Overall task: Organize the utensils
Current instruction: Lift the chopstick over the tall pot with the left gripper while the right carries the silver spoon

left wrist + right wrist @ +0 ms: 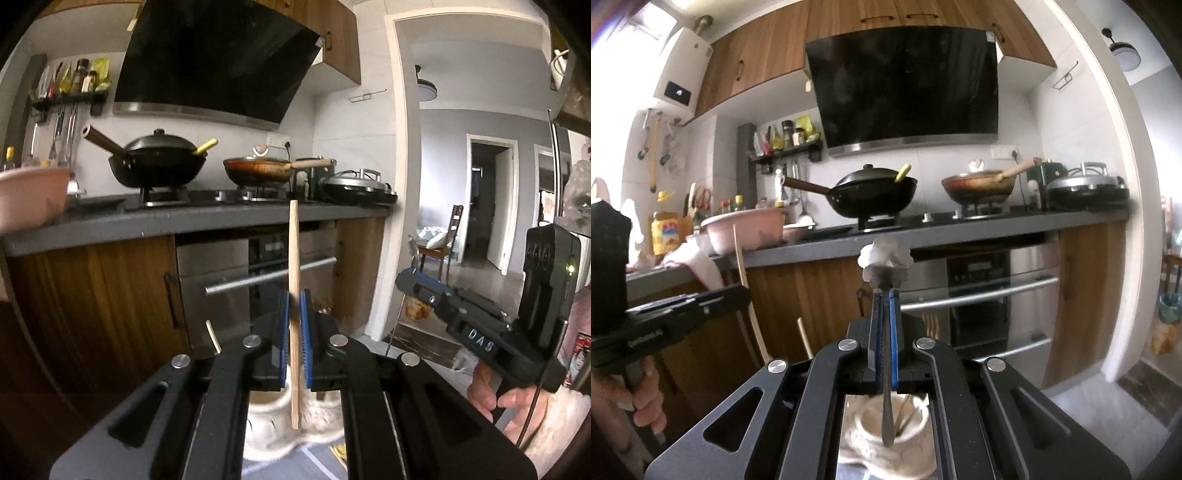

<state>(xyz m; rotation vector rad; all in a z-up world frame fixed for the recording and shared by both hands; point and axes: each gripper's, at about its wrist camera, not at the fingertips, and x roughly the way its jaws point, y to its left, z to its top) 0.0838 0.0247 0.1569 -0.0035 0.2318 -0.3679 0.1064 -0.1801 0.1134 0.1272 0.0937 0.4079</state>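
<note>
since both tools hang upright over the white holder, each seems lined up to drop in: left gripper clamps a chopstick, right gripper clamps a metal utensil with a white flower-shaped end. inside the holder, thin sticks show, blurred.

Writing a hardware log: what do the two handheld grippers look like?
Both are matte black with silver round pivot bolts and blue ribbed pads. The right gripper carries white "DAS" lettering, a green light and a thin dark cable. The left gripper bears small, unreadable white lettering.
</note>
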